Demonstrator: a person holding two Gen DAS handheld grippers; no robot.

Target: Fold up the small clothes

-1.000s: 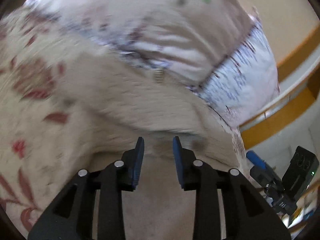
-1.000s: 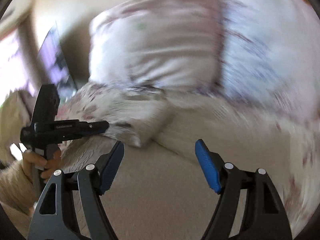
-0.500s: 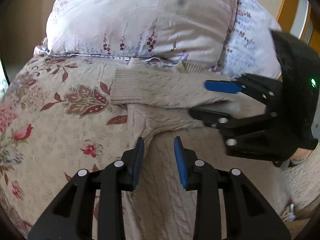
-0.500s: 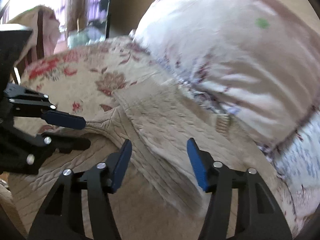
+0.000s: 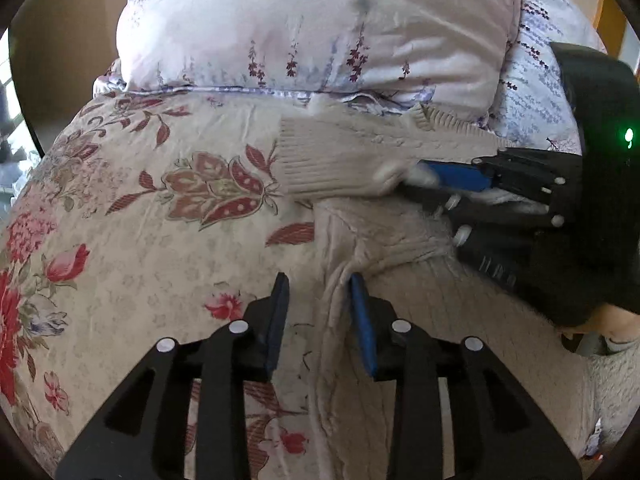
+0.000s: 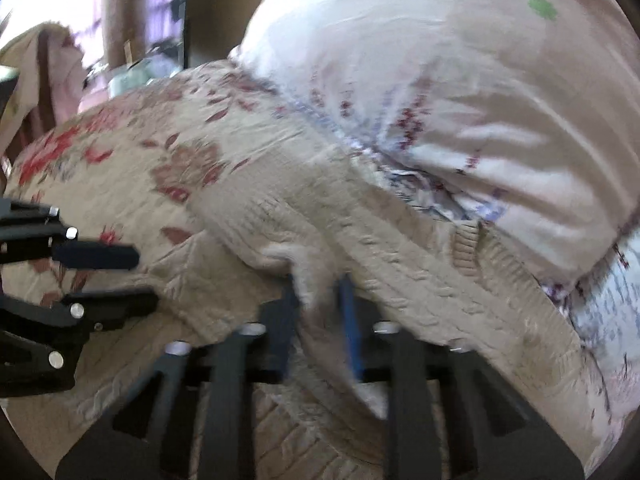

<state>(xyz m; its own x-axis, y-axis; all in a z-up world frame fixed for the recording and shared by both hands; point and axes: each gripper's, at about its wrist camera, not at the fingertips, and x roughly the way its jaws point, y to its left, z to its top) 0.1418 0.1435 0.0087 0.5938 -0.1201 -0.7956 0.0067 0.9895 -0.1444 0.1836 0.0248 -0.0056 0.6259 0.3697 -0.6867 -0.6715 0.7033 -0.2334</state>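
A beige cable-knit sweater lies on the bed, one sleeve stretched left below the pillow. In the left wrist view my right gripper comes in from the right at that sleeve's lower edge. Its jaws are closing, with a bunch of sleeve fabric pinched between them, also seen in the right wrist view at the right gripper on the sweater. My left gripper points down at the sweater's left edge. Its jaws stand apart around that edge, the right pad touching the fold. The left gripper shows at the left.
A floral bedspread covers the bed to the left of the sweater. A pale flowered pillow and a blue-print pillow lie along the far side. A hand holds the right gripper. A chair with cloth stands beyond the bed.
The right gripper swung in over the sweater and its jaws went from wide apart to pinching the sleeve. The left gripper shifted slightly and rolled, jaws about as wide as before.
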